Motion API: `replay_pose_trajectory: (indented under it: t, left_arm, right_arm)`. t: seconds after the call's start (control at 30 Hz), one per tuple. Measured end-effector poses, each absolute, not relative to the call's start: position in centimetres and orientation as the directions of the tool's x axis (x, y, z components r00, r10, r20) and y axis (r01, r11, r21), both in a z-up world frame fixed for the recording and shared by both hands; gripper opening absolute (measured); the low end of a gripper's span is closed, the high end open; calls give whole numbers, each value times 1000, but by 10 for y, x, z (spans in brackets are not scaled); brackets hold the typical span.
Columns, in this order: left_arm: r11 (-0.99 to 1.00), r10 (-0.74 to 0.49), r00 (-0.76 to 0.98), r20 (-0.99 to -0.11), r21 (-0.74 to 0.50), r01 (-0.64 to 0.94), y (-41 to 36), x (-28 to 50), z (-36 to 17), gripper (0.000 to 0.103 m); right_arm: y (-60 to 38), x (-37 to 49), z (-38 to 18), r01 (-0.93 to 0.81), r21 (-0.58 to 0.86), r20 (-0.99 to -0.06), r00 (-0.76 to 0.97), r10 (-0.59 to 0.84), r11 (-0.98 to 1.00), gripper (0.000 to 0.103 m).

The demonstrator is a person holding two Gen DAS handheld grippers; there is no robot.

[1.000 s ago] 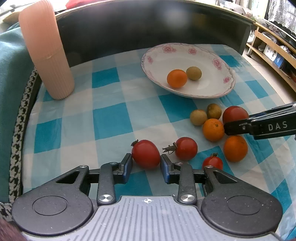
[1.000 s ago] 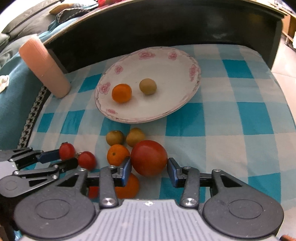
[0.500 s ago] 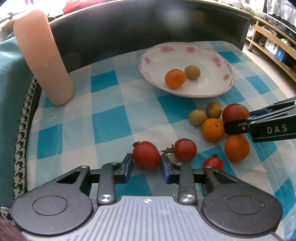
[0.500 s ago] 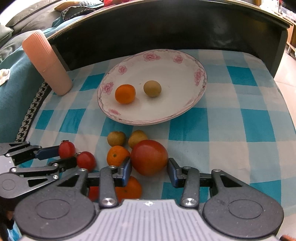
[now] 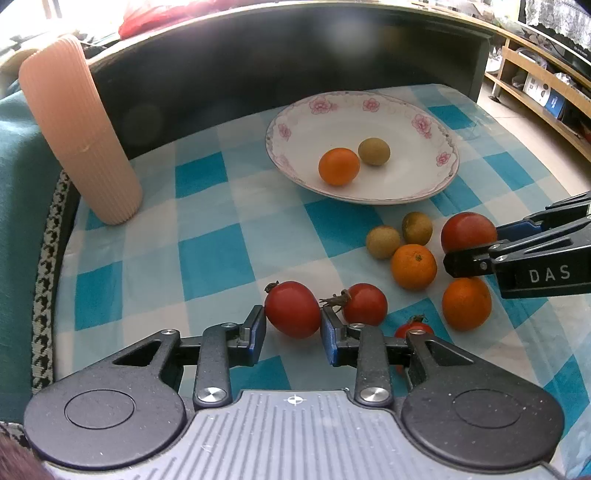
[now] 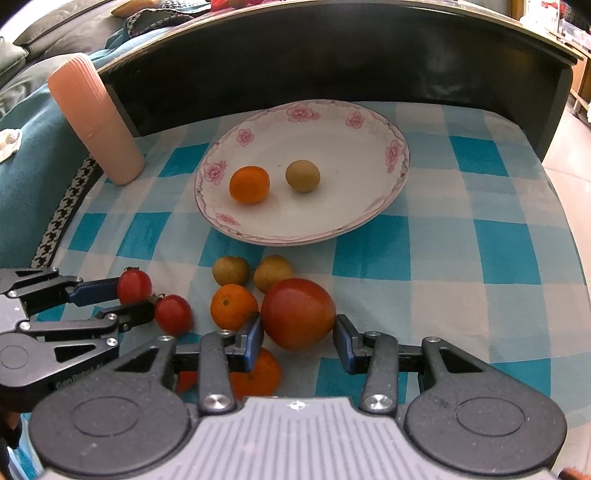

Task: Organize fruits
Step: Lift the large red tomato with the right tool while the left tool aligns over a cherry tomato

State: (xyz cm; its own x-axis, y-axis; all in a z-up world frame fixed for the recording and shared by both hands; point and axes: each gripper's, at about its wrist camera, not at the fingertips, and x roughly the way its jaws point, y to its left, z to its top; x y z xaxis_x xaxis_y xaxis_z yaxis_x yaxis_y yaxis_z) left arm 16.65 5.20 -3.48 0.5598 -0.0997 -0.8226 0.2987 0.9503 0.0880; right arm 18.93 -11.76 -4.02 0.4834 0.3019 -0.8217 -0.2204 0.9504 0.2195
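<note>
In the left wrist view the left gripper (image 5: 292,326) pinches a smooth, glossy small tomato (image 5: 292,309) just above the checked cloth (image 5: 207,254), so I judge lifting comes next, while in the right wrist view the right gripper (image 6: 298,341) holds a round large tomato (image 6: 298,313), near the floral plate (image 6: 397,151).

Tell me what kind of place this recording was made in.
Most likely a home living room. Fruit lies on a checked tablecloth beside a floral plate, with a dark sofa behind the table in the right wrist view, and wooden shelves with household items in the left wrist view.
</note>
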Motion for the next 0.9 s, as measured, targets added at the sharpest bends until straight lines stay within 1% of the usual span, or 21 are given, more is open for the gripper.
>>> replay_pose_trajectory:
  t: [0.6, 0.9]
  left_arm:
    - [940, -98, 574, -813, 113, 321, 44, 168, -30, 40]
    - [936, -118, 593, -797, 110, 333, 36, 168, -22, 40]
  right_arm:
    - [-116, 182, -30, -249, 207, -805, 506, 309, 946, 55]
    - [-109, 181, -21, -270, 201, -793, 520, 318, 942, 55]
